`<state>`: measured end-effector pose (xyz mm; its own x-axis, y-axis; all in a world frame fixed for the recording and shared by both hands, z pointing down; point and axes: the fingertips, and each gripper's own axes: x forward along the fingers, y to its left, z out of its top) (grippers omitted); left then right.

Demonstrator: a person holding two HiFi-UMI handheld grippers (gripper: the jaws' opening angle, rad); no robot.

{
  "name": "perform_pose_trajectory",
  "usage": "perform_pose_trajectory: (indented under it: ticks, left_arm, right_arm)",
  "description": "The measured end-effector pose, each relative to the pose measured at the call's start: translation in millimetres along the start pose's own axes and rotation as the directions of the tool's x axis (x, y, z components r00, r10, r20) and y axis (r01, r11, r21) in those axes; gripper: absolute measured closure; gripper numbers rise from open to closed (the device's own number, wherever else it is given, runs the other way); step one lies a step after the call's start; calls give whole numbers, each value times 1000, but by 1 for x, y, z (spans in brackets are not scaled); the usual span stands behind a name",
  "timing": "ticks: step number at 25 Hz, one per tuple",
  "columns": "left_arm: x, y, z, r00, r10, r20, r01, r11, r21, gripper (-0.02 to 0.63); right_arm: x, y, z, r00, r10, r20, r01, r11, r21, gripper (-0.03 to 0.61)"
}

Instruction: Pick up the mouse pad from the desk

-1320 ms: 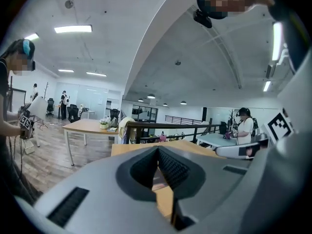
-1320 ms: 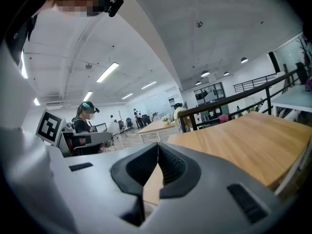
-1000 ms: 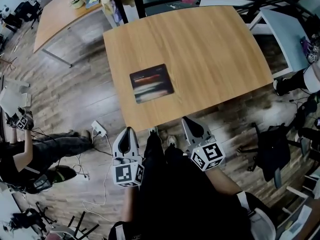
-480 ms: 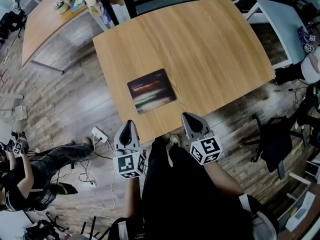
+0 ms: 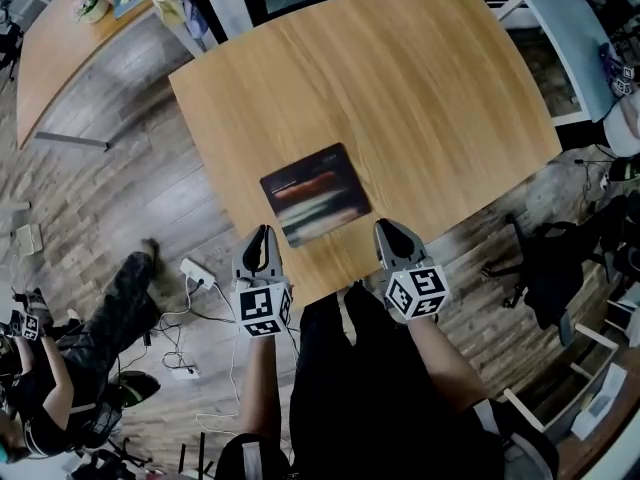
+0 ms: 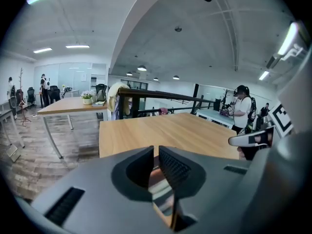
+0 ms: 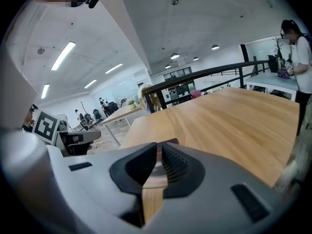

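Note:
The dark mouse pad [image 5: 315, 196], with blurred red and pale streaks, lies flat on the wooden desk [image 5: 420, 98] near its front edge. My left gripper [image 5: 259, 236] hovers at the desk's front edge, just left of the pad's near corner, shut and empty. My right gripper [image 5: 386, 230] hangs over the front edge a little right of the pad, also shut with nothing in it. In the left gripper view the pad [image 6: 160, 194] shows low in the slit behind the closed jaws of the gripper [image 6: 156, 150]. In the right gripper view a dark corner of the pad [image 7: 169, 141] peeks over the gripper [image 7: 159, 147].
A second wooden desk [image 5: 60, 38] stands at the back left, a white table [image 5: 570, 28] at the back right. A person sits on the floor at the left [image 5: 60, 368], beside a power strip [image 5: 195, 271] with cables. A black chair [image 5: 560, 258] stands right of the desk.
Both grippers have come forward and down to the desk's front edge, one on each side of the mouse pad. The pad now lies closer in the head view.

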<state>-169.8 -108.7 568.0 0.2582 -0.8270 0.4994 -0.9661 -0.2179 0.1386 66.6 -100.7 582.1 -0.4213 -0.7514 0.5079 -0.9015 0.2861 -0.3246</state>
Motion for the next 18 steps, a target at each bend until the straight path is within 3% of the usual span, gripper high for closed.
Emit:
perform_pose_trajectory:
  ticks: [2, 5, 7, 12, 18]
  left_arm:
    - [20, 11, -11, 999, -5, -40, 6, 1000, 13, 580]
    - [54, 25, -33, 994, -20, -111, 23, 1000, 22, 450]
    - [74, 32, -47, 987, -39, -153, 43, 999, 22, 427]
    - [113, 46, -69, 970, -75, -231, 90, 995, 53, 397]
    - [152, 57, -79, 958, -108, -265, 117, 993, 18, 379]
  right_arm:
    - [14, -7, -11, 999, -20, -28, 21, 1000, 21, 543]
    - [37, -18, -31, 996, -44, -79, 48, 997, 59, 530]
    - [49, -24, -45, 992, -52, -116, 62, 995, 81, 437]
    - [73, -34, -73, 978, -81, -192, 102, 990, 102, 404]
    - [89, -48, -102, 959, -97, -265, 142, 978, 154, 374]
